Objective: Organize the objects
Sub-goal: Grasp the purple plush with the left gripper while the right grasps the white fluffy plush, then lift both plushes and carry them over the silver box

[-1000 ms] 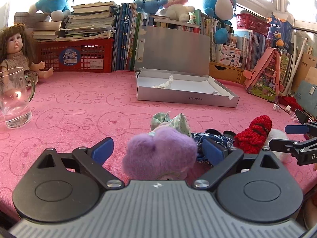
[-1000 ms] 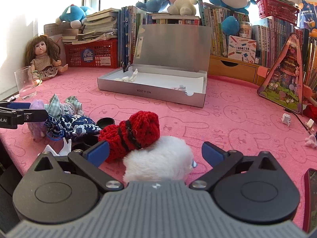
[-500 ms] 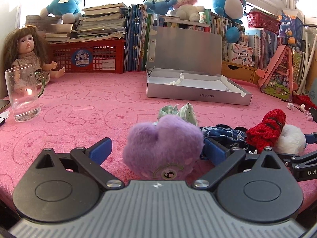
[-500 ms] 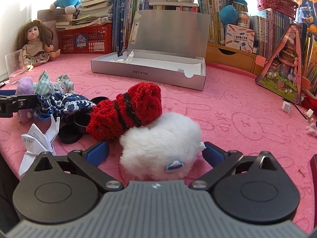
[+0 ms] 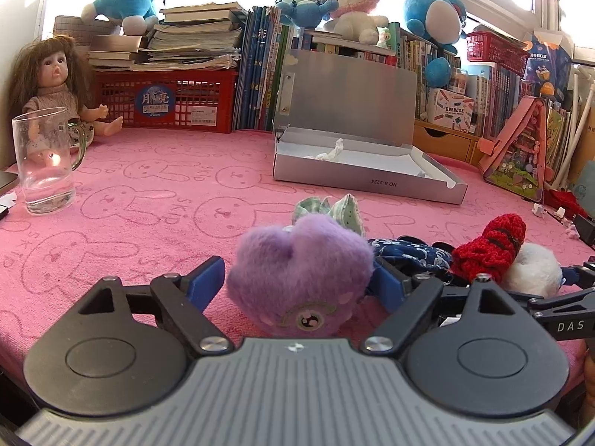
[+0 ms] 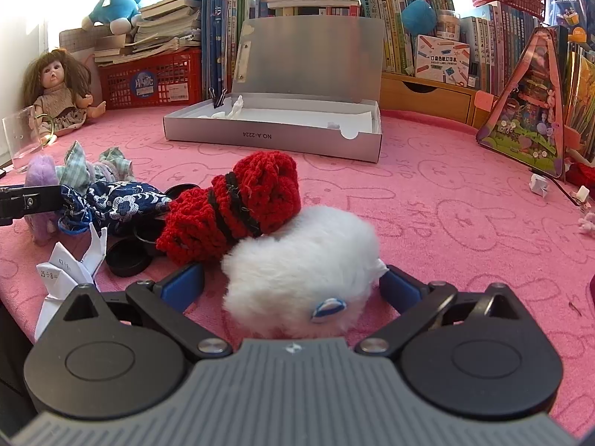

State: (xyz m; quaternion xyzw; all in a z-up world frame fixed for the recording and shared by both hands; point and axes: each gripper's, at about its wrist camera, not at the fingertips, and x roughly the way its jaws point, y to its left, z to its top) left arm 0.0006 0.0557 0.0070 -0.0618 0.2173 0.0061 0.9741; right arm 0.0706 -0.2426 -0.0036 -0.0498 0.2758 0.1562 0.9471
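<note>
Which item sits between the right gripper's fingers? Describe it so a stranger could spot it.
On the pink bunny-print cloth, in front of the open silver box, lies a pile of small soft things. Nearest the right gripper is the white fluffy pompom, leaning against the red knitted piece; it alone is white fur with a small blue tag.

The pink cloth (image 5: 148,193) lies bare between the near-edge clutter and the open grey box (image 5: 364,182). A glass mug (image 5: 44,160) and doll (image 5: 55,85) block the far left corner; books (image 5: 256,74) wall the far edge.

The right tongs (image 6: 292,284) straddle a fluffy white plush ball (image 6: 301,256) on the pink bunny-print surface (image 6: 446,200), blue pads beside it. A red knitted roll with black bands (image 6: 238,204) leans against the ball; beyond lies an open silver box (image 6: 275,135).
</note>
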